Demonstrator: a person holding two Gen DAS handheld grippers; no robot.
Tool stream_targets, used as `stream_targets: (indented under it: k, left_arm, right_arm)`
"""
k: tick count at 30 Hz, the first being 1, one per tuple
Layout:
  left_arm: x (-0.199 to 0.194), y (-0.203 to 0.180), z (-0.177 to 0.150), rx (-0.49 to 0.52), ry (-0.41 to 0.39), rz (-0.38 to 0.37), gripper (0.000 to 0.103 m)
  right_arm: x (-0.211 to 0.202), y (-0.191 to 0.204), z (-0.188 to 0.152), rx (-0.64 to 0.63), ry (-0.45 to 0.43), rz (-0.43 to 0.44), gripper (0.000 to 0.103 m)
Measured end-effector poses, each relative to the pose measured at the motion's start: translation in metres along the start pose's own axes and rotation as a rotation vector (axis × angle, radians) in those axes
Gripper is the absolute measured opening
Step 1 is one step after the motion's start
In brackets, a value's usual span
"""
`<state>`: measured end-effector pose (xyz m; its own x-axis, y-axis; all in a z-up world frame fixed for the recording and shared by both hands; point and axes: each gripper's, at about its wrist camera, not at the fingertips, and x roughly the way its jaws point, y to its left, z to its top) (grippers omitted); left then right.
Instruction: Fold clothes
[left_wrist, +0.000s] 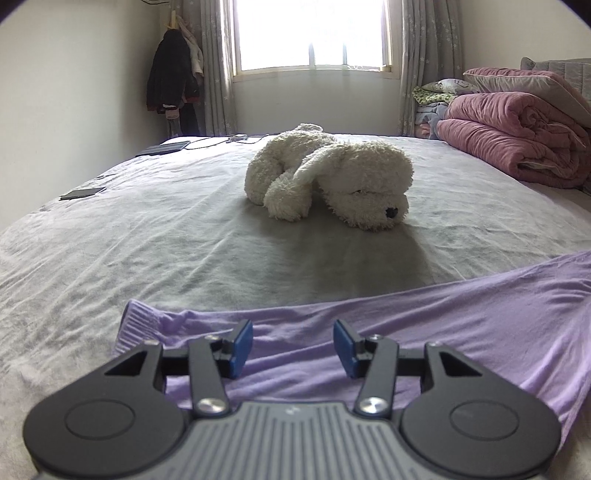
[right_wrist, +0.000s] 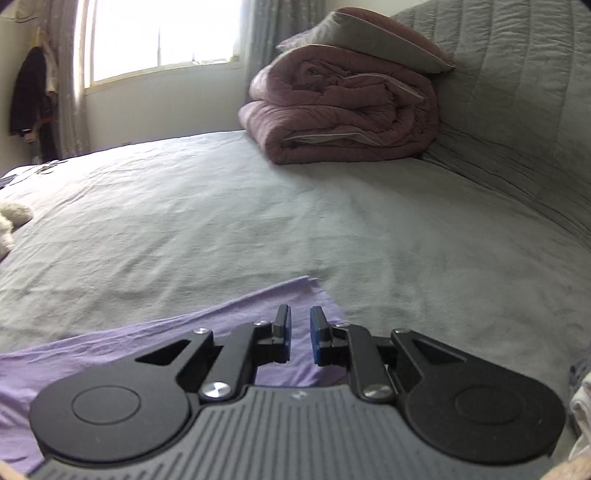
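Plainly, a lilac garment (left_wrist: 424, 332) lay stretched along the near edge of the bed (left_wrist: 184, 240), running from a ribbed cuff (left_wrist: 138, 317) at the near left across toward the right, where the right wrist view showed its square corner (right_wrist: 314, 291) flat on the grey sheet. The left gripper (left_wrist: 293, 345) hovered over the cloth just right of the cuff, its blue pads well apart and holding nothing. The right gripper (right_wrist: 300, 338) hung above the corner end, fingers only narrowly parted, nothing between them. The fabric looked thin, soft and light, likely to sag and wrinkle when lifted, so a pinch through the cuff or a hemmed edge would probably hold best. Whether it lay spread for folding or already folded once lengthwise could not be told. A plush dog (left_wrist: 332, 177) sat farther back, a rolled pink quilt (right_wrist: 343, 110) at the far right.
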<state>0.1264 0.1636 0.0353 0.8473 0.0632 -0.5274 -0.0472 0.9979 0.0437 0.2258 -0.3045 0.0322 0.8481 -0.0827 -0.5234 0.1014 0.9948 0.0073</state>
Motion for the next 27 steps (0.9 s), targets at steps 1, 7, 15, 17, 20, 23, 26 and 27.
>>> stream_targets:
  k: [1,7,15,17,20,23,26,27]
  left_arm:
    - [-0.002,-0.005,-0.001,-0.002,0.005,-0.028,0.050]
    - [-0.016,-0.037,-0.013,0.034,0.027,-0.165,0.050]
    - [-0.012,-0.052,-0.026,0.089,0.063,-0.181,0.053]
    - [-0.013,-0.052,-0.025,0.084,0.064,-0.179,0.054]
    - [-0.016,-0.053,-0.025,0.093,0.046,-0.168,0.054]
    - [-0.025,-0.056,-0.023,0.114,0.013,-0.164,0.054]
    - [-0.038,-0.061,-0.021,0.150,-0.016,-0.212,0.054]
    - [-0.041,-0.063,-0.021,0.158,-0.015,-0.230,0.053]
  right_arm:
    - [-0.001,0.012,0.000,-0.033,0.012,0.077,0.016]
    - [-0.026,0.100,-0.005,-0.260,0.035,0.496,0.016]
    - [-0.016,0.135,-0.026,-0.343,0.096,0.573,0.017]
    - [-0.008,0.132,-0.028,-0.330,0.102,0.530,0.017]
    - [-0.001,0.120,-0.027,-0.291,0.075,0.436,0.015]
    - [0.003,0.114,-0.026,-0.274,0.058,0.366,0.020]
    - [0.006,0.108,-0.024,-0.261,0.040,0.293,0.026]
    - [0.007,0.107,-0.024,-0.257,0.034,0.269,0.026]
